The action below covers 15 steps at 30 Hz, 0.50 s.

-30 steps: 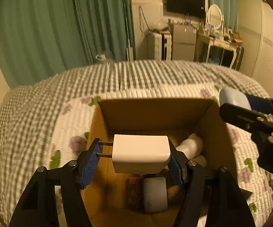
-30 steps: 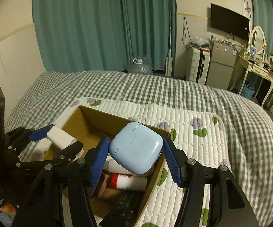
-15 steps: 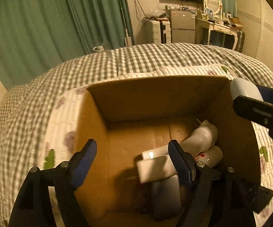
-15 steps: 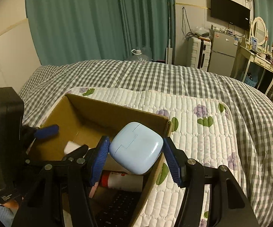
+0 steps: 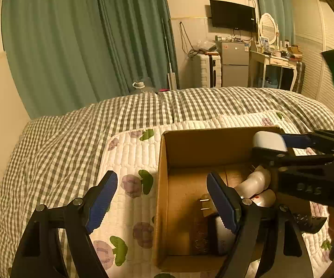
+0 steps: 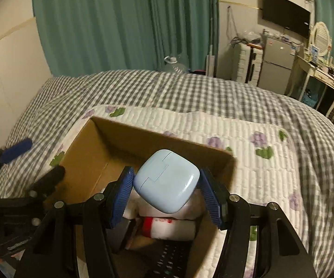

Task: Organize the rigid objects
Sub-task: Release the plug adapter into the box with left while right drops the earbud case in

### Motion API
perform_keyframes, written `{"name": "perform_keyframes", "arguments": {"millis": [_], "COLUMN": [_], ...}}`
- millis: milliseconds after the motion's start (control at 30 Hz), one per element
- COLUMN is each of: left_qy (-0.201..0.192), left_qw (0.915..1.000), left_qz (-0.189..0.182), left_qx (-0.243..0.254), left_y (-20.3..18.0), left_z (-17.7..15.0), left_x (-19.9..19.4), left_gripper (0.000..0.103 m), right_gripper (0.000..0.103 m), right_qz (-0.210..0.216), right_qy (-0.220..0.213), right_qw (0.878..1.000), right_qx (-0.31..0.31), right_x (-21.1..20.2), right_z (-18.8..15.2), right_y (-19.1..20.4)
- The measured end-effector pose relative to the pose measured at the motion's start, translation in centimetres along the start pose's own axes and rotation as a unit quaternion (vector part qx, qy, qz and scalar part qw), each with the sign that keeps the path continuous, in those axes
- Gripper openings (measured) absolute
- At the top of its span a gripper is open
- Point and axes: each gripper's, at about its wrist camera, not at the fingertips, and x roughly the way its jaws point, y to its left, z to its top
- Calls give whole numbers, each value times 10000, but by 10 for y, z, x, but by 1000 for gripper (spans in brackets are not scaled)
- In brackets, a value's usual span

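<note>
Since release, left gripper [image 5: 162, 199]: withdrawn leftward, jaws wide apart, nothing held, straddling the box [image 5: 164, 162] wall. White plug [image 5: 205, 205]: lying inside box. Right gripper [image 6: 165, 195]: clamped on blue case [image 6: 167, 183], above box contents.

Warm, dim light fills a bedroom. Green curtains [image 5: 85, 46] hang floor-length across the far wall, left of cream plaster. A black TV [image 5: 232, 15] is mounted high at the far right, above a small grey fridge [image 5: 235, 66] and a white suitcase [image 5: 207, 70]. Right of them stands a white dressing table [image 5: 275, 63] with an oval mirror [image 5: 268, 29]. A grey checked bedspread [image 5: 62, 143] covers the bed, with a floral quilted mat [image 5: 129, 153] laid on it.
</note>
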Motion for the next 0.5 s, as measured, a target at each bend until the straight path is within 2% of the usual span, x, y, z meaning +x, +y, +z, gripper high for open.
{"name": "perform_keyframes", "arguments": {"millis": [167,267,300,333,500], "left_qy": [-125,-259,-287,-333,-492], "left_qw": [9999,9996,9995,9994,9986], "left_qz": [-34,-98,-114,-133,-129], "left_qx": [-3,-13,-16,-40,-118], "left_y": [6,7,7,7,5], "left_z": [-8,-13,-13,-14,-10], "left_x": [4,3,2,-1,-31], "left_gripper": [82,82,82,82,82], "right_gripper": [58,58,62,67,67], "right_qz": [-168,-229,-277,-333,-500], "right_qy": [189,165,140,110,-154], "right_qw": [9992,9982,9980,9981,9984], "right_qx": [-312,-529,-547,-516,-234], "right_x": [21,21,20,17,-11], "right_z": [7,13,15,16,18], "right_y": [14,19,18,17,9]}}
